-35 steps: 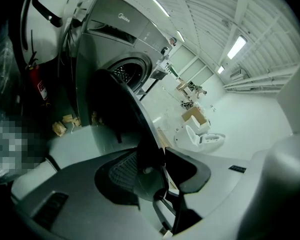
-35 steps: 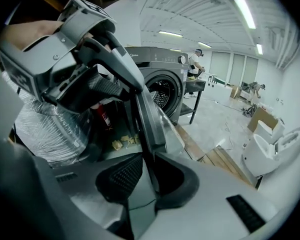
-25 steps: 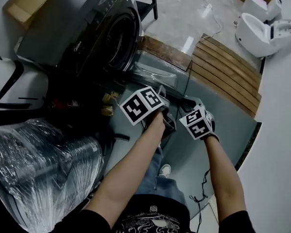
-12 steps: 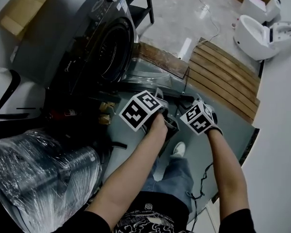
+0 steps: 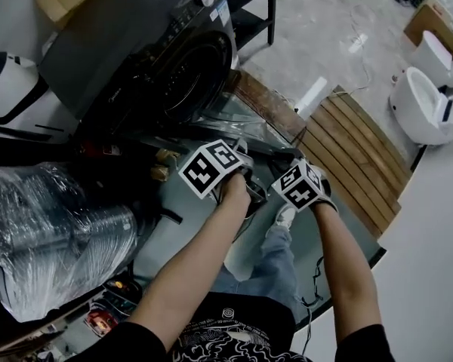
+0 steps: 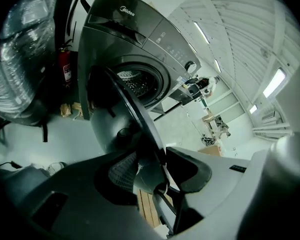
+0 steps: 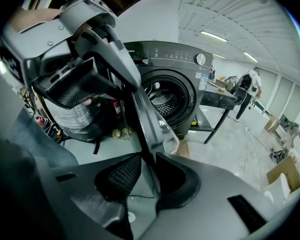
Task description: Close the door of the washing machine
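Observation:
A dark grey front-loading washing machine point(image 5: 151, 51) stands at the upper left, its drum opening point(image 5: 185, 78) uncovered. Its round glass door point(image 5: 238, 119) hangs open toward me. My left gripper point(image 5: 245, 157) is shut on the door's rim, which runs straight between its jaws point(image 6: 152, 171) in the left gripper view. Just to the right, my right gripper point(image 5: 287, 158) is shut on the same rim point(image 7: 152, 119). Its jaws point(image 7: 149, 176) have just been closing a little with the rim between them. The left gripper point(image 7: 85, 79) shows higher on the rim in the right gripper view.
A plastic-wrapped bundle point(image 5: 45, 232) sits at the left and a fire extinguisher point(image 6: 64, 69) beside the machine. Wooden slats point(image 5: 355, 149) lie on the floor at the right, with white toilets point(image 5: 430, 104) beyond. A black-framed table point(image 5: 257, 6) adjoins the machine. A person point(image 7: 250, 86) stands far off.
Both grippers, still on the door's rim, have moved across with it toward the machine's front. The person's foot has stepped forward, and the head view has swung round.

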A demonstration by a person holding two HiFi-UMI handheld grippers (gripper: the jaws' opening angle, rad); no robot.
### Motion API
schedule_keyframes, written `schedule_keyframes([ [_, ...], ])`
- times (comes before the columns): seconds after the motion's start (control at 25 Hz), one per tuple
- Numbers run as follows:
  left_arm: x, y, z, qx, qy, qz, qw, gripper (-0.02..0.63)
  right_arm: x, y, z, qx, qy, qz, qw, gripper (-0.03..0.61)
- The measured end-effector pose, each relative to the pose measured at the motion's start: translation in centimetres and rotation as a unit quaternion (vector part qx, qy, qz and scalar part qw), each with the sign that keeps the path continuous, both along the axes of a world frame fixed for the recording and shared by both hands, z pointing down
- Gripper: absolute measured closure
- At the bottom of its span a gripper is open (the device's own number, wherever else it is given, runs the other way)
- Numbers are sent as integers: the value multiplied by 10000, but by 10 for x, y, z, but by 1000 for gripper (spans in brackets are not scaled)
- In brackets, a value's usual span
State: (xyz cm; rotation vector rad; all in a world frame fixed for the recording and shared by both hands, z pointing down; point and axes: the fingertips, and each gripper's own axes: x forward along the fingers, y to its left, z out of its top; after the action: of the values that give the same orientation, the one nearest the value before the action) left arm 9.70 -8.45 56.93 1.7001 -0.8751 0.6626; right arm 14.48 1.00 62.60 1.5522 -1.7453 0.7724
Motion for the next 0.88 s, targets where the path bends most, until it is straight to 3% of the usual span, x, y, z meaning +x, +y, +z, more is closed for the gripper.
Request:
schedule_keyframes([
  [0.32, 27, -19, 0, 39, -28, -609, 9981, 422, 38, -25, 1, 8, -40, -646, 9979, 482],
  [0.88, 70, -59, 3, -26, 114, -1288, 9916, 417, 96, -79, 3, 66, 149, -1299, 9914, 472],
])
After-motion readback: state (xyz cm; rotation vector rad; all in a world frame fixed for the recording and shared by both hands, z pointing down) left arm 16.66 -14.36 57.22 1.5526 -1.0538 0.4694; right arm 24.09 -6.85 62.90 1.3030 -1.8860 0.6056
